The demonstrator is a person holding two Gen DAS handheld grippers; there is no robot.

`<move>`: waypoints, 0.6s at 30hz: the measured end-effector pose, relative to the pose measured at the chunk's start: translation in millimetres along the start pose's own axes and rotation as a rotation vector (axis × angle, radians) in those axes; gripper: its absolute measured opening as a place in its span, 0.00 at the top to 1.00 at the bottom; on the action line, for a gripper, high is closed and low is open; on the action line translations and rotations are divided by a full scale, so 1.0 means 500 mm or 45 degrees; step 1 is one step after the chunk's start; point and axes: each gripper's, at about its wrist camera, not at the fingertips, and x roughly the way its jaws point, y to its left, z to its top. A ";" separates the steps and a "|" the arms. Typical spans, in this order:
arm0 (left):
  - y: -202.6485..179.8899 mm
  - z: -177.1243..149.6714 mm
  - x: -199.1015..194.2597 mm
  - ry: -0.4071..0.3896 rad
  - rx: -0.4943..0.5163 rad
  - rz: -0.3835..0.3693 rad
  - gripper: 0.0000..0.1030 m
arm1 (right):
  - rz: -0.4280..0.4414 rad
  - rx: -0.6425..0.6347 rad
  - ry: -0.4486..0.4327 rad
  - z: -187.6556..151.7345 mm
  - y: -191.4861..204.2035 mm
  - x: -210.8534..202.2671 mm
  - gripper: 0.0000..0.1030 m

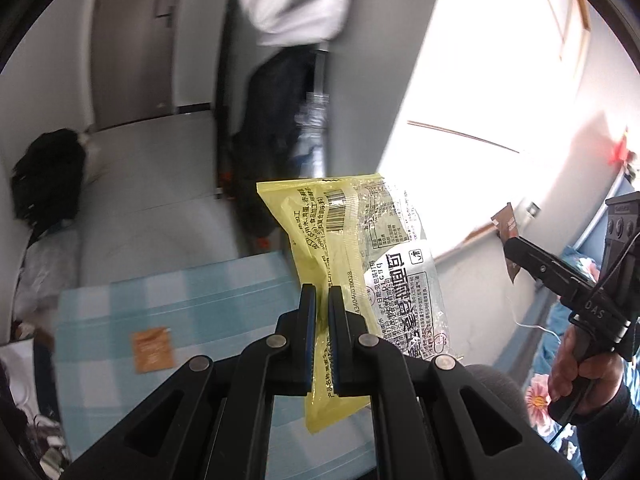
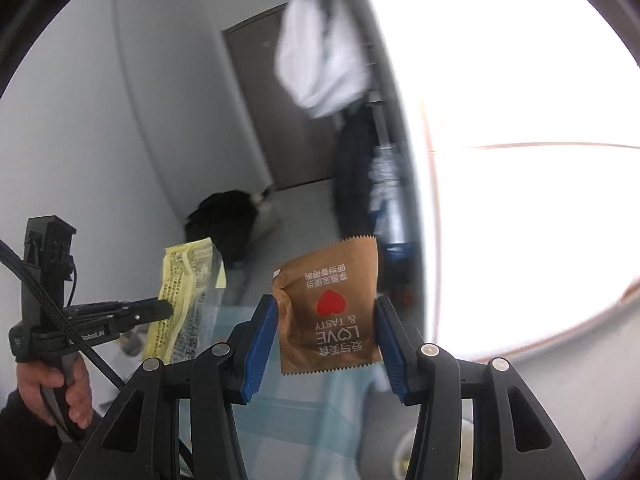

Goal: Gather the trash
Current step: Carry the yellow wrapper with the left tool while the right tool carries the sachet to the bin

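Carrying is the step judged to be in hand: two pieces of trash are already held clear of any surface. A yellow-and-clear wrapper is clamped between the tightly clenched fingers of the left gripper, most of its length standing out beyond the fingertips and a short tail hanging behind them. A brown sachet with a red heart is grasped across its width by the fingers of the right gripper, which stand partly apart with the pads pressing its two side edges.

Below and beyond the left fingers lies a blue checked cloth, and on it, to the left of the fingers, a small orange packet not yet collected. No bin can be made out in either view, though a black bag sits on the floor well ahead and to the left.

The next move is judged to call for a drop-off place being found and both grips being kept firm. Open room is seen ahead over the floor; hanging clothes and a bright window bound the right side.
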 end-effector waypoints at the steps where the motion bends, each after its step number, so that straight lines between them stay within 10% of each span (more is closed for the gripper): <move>1: -0.011 0.005 0.009 0.007 0.012 -0.010 0.98 | -0.021 0.018 -0.006 -0.003 -0.021 -0.012 0.53; 18: -0.165 -0.001 0.280 0.327 0.126 -0.194 0.98 | -0.256 0.372 0.076 -0.149 -0.307 -0.040 0.53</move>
